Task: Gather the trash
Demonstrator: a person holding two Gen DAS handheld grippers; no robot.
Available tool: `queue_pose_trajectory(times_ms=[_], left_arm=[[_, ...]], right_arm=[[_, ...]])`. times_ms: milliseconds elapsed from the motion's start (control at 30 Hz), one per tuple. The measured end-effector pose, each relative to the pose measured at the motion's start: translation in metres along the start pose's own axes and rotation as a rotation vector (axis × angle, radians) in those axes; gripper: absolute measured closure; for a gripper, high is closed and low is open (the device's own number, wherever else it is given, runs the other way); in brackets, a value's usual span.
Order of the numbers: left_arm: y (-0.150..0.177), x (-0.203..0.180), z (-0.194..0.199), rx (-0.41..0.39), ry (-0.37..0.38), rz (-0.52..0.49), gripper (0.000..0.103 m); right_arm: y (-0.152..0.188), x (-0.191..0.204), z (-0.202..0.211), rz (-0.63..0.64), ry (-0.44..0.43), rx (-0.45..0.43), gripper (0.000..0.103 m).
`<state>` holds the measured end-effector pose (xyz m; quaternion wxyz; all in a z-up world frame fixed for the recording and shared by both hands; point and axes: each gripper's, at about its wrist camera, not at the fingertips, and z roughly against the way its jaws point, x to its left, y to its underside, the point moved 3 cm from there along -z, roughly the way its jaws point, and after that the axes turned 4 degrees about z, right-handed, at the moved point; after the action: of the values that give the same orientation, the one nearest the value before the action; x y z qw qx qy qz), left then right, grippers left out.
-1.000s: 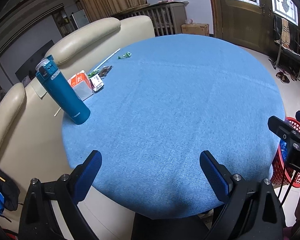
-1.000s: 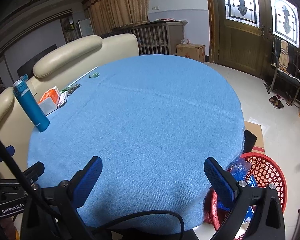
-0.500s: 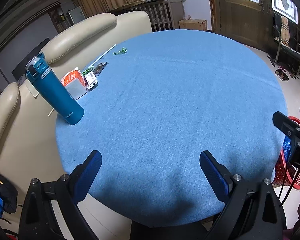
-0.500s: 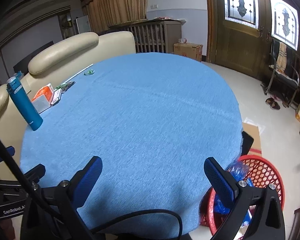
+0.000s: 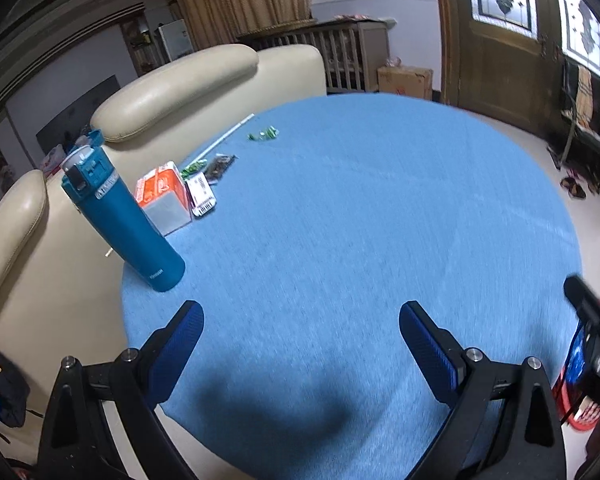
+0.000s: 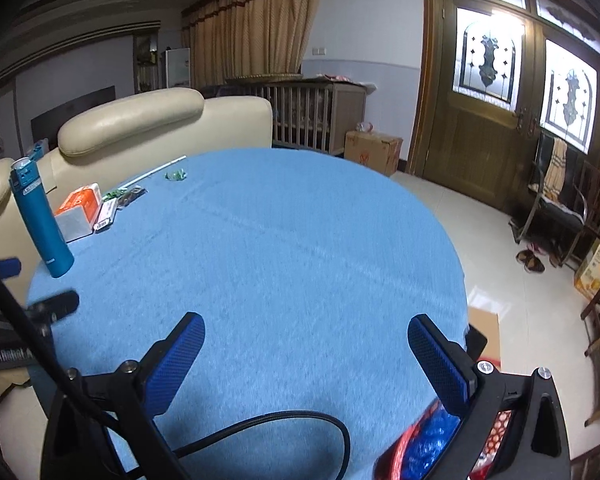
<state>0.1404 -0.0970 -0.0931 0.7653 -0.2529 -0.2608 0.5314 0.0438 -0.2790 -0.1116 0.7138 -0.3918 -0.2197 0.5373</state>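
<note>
Small litter lies at the far left of the round blue table (image 5: 360, 220): a green wrapper (image 5: 263, 135), a dark packet (image 5: 219, 163), a white card (image 5: 201, 195) and a long white straw (image 5: 226, 138). In the right wrist view the green wrapper (image 6: 176, 175) and the straw (image 6: 156, 170) show too. My left gripper (image 5: 300, 326) hovers open and empty over the near table edge. My right gripper (image 6: 305, 338) is open and empty too, above the near right edge. A red basket (image 6: 400, 444) with blue plastic in it stands on the floor under the right gripper.
A teal flask (image 5: 124, 220) stands upright at the table's left rim beside an orange and white box (image 5: 162, 196). Cream sofa backs (image 5: 188, 84) press against the table's left side. A cardboard box (image 6: 374, 150), a chair (image 6: 556, 200) and wooden doors (image 6: 500, 92) lie beyond.
Both grippers have pulled back and tilted up, so the table sits lower and farther in view. The red basket has slid under the right gripper. Both stay open.
</note>
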Motion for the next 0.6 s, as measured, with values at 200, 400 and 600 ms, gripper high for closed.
queue_pose_trajectory(times_ms=[200, 400, 600], left_arm=[[-0.001, 0.003, 0.000, 0.008, -0.002, 0.016, 0.005], [0.000, 0.004, 0.008, -0.008, 0.005, 0.043, 0.005], [0.003, -0.009, 0.029, -0.040, 0.030, 0.013, 0.005]], right_arm=[[-0.003, 0.007, -0.002, 0.018, 0.000, 0.005, 0.000], [-0.002, 0.000, 0.007, -0.004, 0.029, -0.012, 0.000], [0.004, -0.008, 0.030, 0.002, 0.075, -0.025, 0.000]])
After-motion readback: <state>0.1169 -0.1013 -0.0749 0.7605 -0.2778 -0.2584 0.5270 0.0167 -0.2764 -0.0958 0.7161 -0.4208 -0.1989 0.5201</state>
